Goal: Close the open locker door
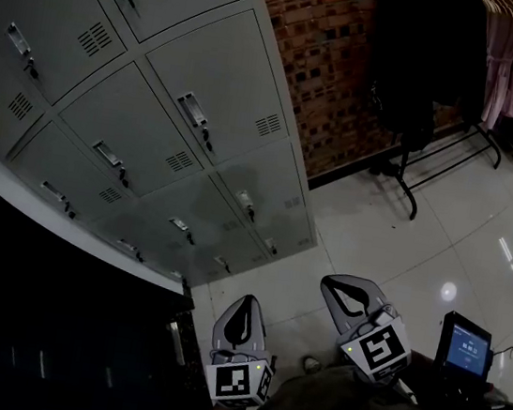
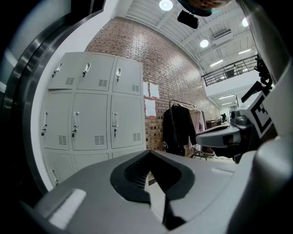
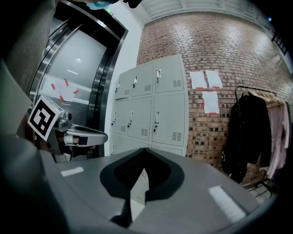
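Observation:
The grey locker bank [image 1: 147, 108] stands against the brick wall, a few steps ahead of me. It also shows in the left gripper view as the lockers [image 2: 91, 119] and in the right gripper view as the lockers [image 3: 153, 109]. Every door I can see looks flush, and I cannot pick out one standing open. My left gripper [image 1: 245, 300] and right gripper [image 1: 334, 286] hang low over the floor, side by side and well short of the lockers. On both, the jaws meet at the tips with nothing between them.
A clothes rack [image 1: 445, 74] with dark and pink garments stands right of the lockers on the white tile floor [image 1: 403, 239]. A dark metal-framed doorway [image 3: 87, 77] is to the left. A small lit screen [image 1: 464, 347] sits at my lower right.

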`<state>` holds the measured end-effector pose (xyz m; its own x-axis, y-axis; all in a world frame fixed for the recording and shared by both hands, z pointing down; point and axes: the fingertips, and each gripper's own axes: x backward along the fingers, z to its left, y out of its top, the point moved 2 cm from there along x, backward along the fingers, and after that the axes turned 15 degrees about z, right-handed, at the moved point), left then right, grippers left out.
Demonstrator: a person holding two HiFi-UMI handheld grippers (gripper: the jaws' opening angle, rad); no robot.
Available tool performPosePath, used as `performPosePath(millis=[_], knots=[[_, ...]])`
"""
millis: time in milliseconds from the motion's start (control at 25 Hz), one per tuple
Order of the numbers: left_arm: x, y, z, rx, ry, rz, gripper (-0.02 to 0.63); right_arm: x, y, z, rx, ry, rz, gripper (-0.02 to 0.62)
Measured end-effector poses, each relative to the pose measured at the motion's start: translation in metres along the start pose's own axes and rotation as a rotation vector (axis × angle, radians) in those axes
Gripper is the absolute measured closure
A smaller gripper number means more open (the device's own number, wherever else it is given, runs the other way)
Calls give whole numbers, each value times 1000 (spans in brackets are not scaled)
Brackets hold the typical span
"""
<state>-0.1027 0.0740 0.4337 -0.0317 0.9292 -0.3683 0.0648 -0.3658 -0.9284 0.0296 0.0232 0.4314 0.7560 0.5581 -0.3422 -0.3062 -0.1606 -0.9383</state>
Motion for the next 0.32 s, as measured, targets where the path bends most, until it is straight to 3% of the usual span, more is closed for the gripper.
performPosePath(millis=[320], knots=[[4, -4, -4, 18, 8, 5, 604, 3, -2, 1, 6, 5, 2, 591]])
